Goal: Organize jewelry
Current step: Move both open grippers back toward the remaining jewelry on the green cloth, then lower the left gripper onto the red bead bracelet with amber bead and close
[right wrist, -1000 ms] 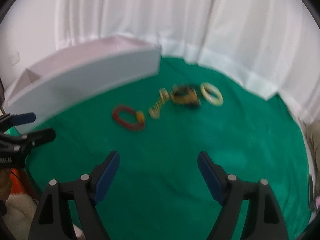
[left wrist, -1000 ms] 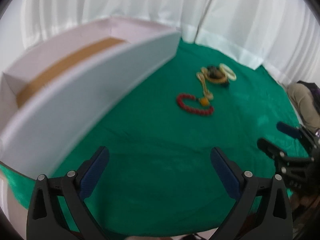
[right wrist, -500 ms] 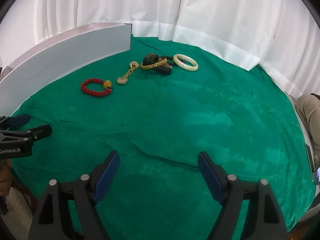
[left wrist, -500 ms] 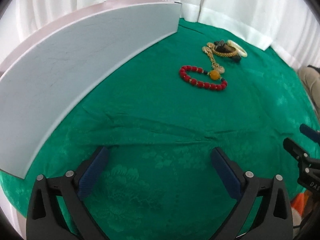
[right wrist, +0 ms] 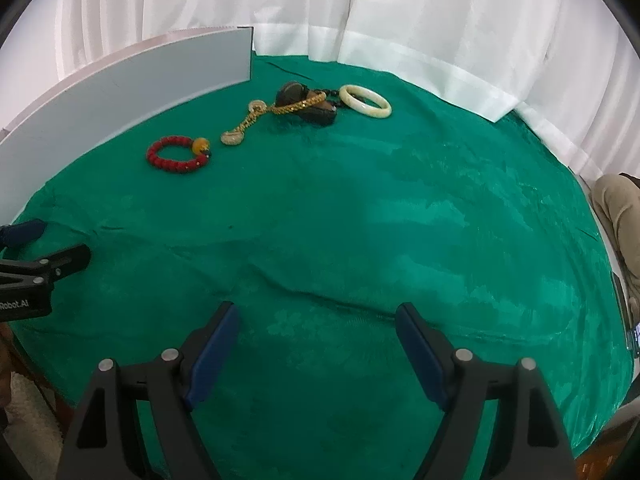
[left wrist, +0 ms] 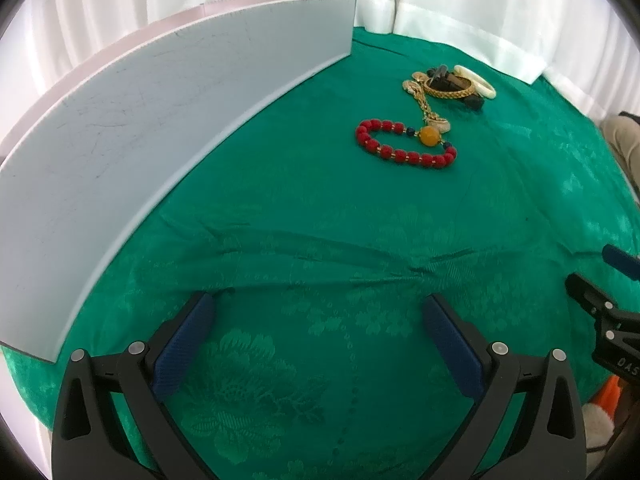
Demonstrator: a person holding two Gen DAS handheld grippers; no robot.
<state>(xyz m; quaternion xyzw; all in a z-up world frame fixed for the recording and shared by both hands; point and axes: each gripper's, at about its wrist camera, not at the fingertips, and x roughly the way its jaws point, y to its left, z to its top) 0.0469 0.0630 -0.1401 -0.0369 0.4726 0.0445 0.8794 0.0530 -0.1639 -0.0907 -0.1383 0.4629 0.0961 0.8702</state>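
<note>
Both tools hovered over the green cloth (left wrist: pixel 320 208) of the table, each with its jaws spread wide and nothing between them: the left tool (left wrist: pixel 318 312) near the white box (left wrist: pixel 160 120), the right tool (right wrist: pixel 316 320) beside it. The jewelry lay well ahead in a loose row. The red bracelet (right wrist: pixel 178 155) was nearest the box, then the gold chain (right wrist: pixel 256 118) running onto a dark beaded piece (right wrist: pixel 310 110), then the pale bangle (right wrist: pixel 365 101) at the far end.
</note>
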